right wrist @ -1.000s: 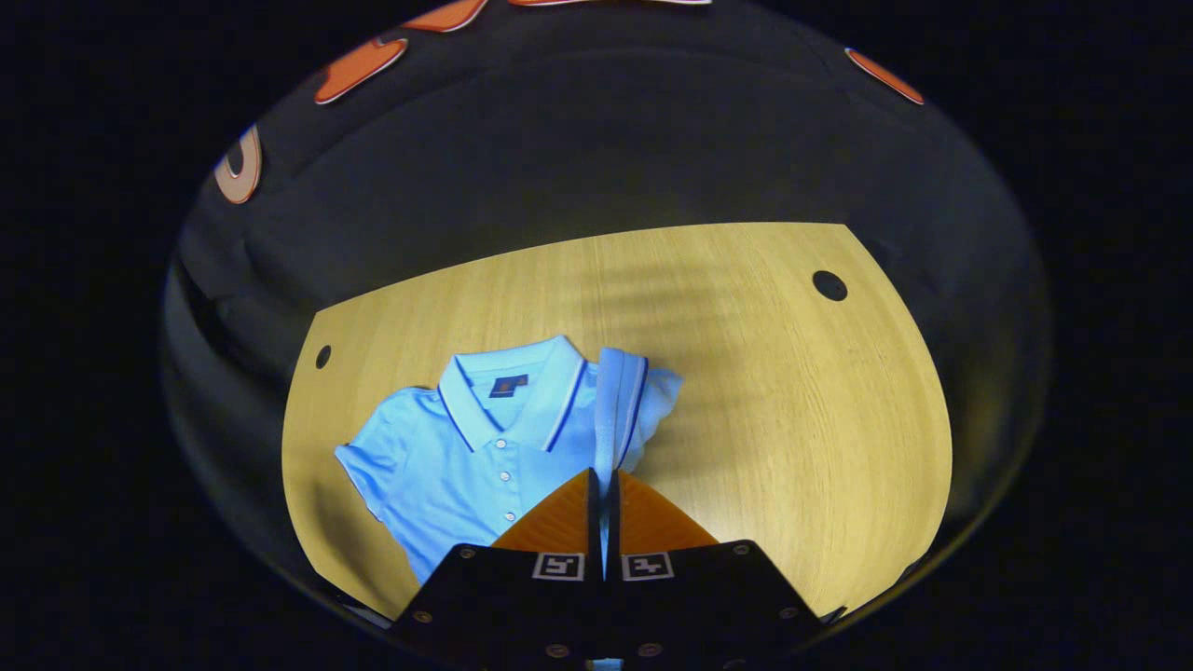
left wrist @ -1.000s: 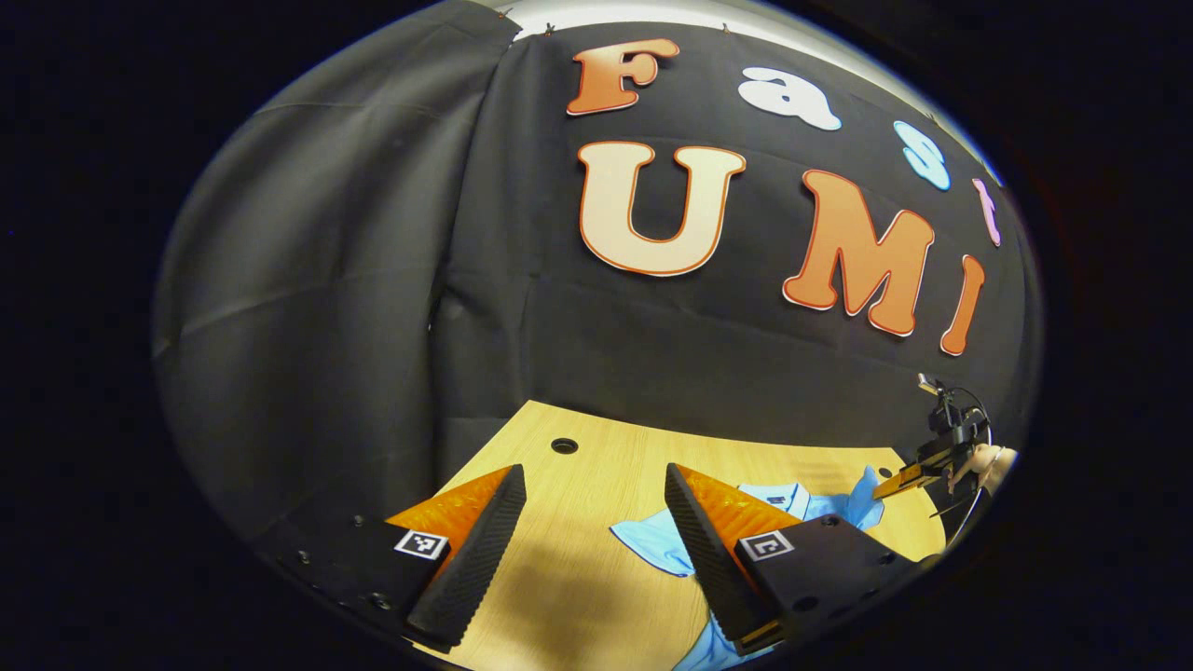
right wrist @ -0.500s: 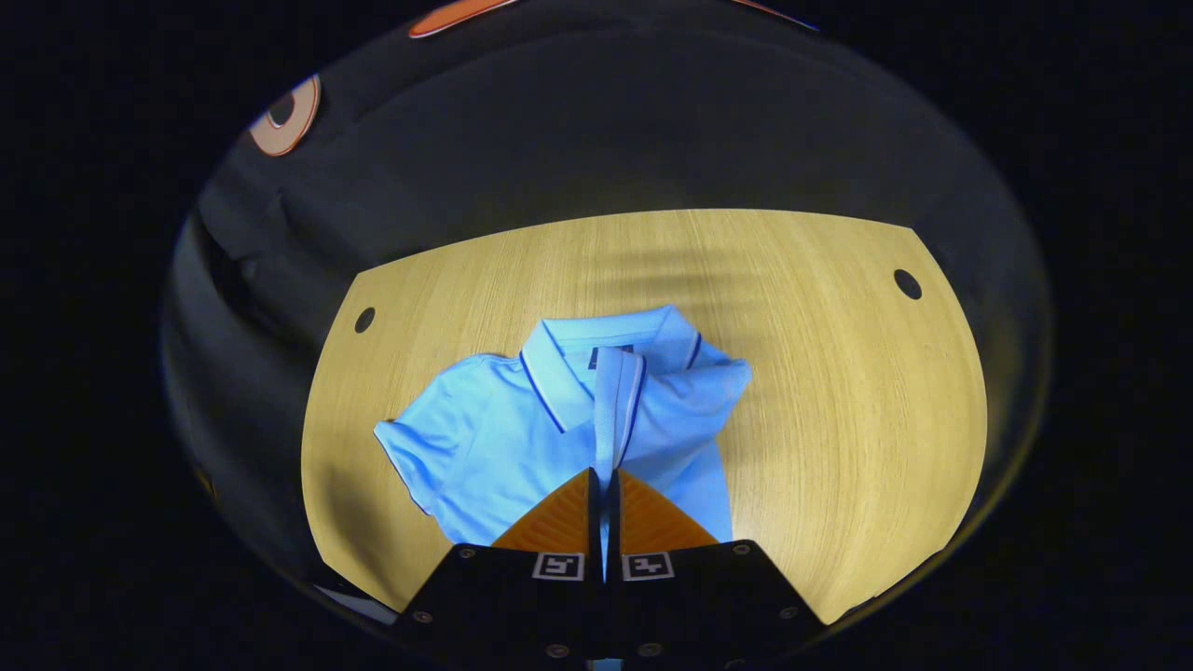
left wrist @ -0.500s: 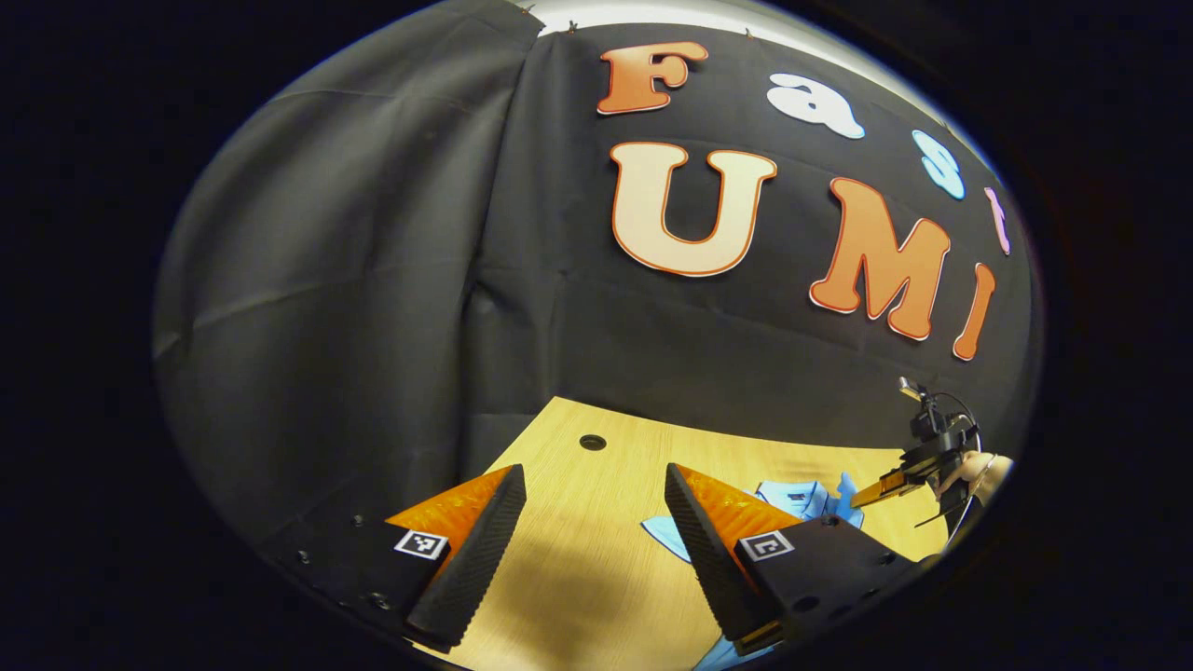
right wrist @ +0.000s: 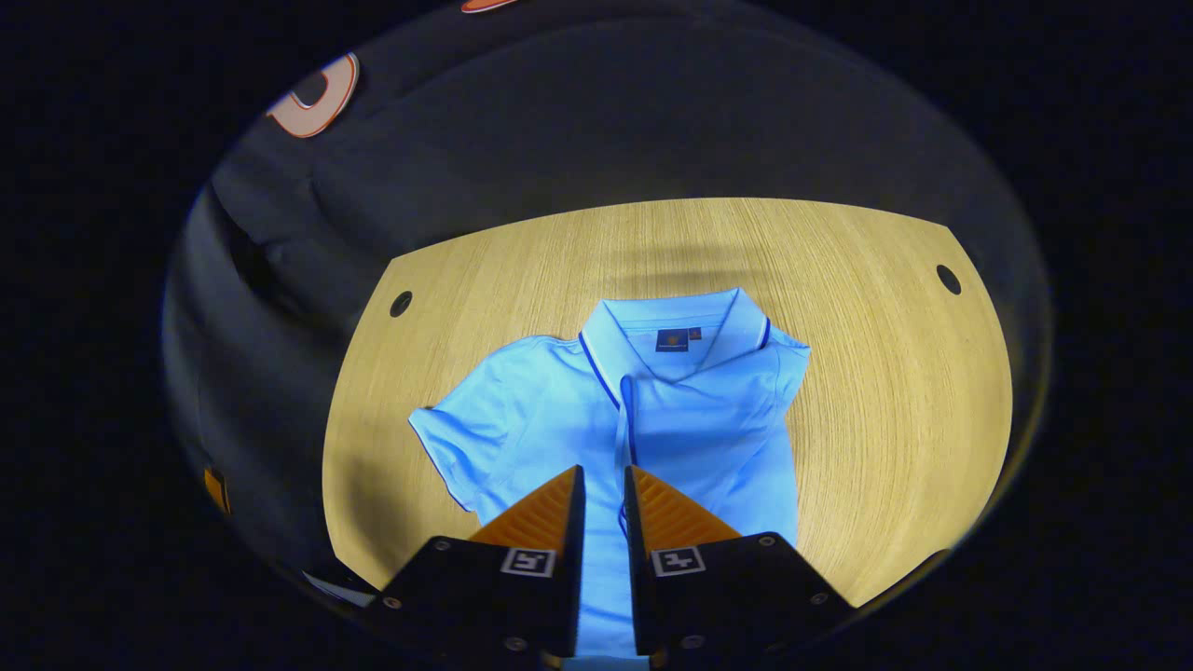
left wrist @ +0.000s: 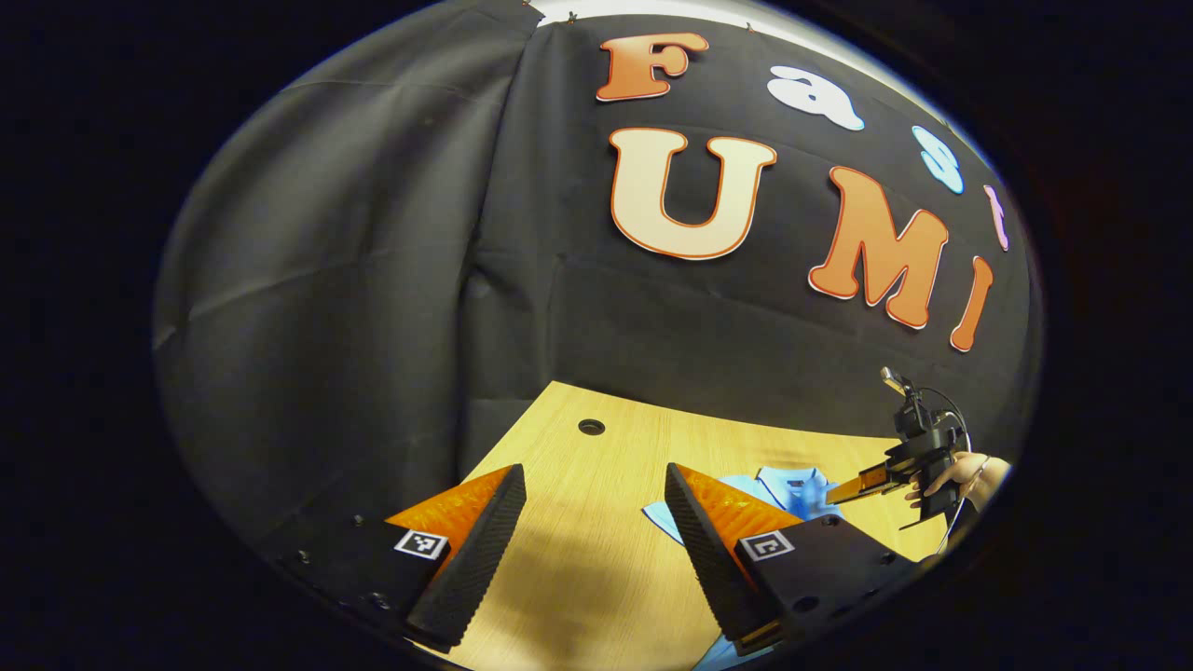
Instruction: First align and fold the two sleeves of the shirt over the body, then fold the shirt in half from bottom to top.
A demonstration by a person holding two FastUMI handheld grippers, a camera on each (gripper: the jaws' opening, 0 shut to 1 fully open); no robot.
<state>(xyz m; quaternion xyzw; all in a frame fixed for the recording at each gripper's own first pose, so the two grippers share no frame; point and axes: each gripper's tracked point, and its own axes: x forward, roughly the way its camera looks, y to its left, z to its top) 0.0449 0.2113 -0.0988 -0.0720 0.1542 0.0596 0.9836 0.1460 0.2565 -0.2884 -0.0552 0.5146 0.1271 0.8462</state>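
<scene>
Both tongs were open; I saw the flat left sleeve (right wrist: 461, 438) nearer my left tongs (left wrist: 592, 531) than right tongs (right wrist: 603, 503).

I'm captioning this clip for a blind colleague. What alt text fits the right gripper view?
A light blue polo shirt lies face up on a wooden table, one sleeve folded over the body and the other sleeve spread out flat. The right gripper hangs over the shirt's front, jaws slightly apart.
</scene>
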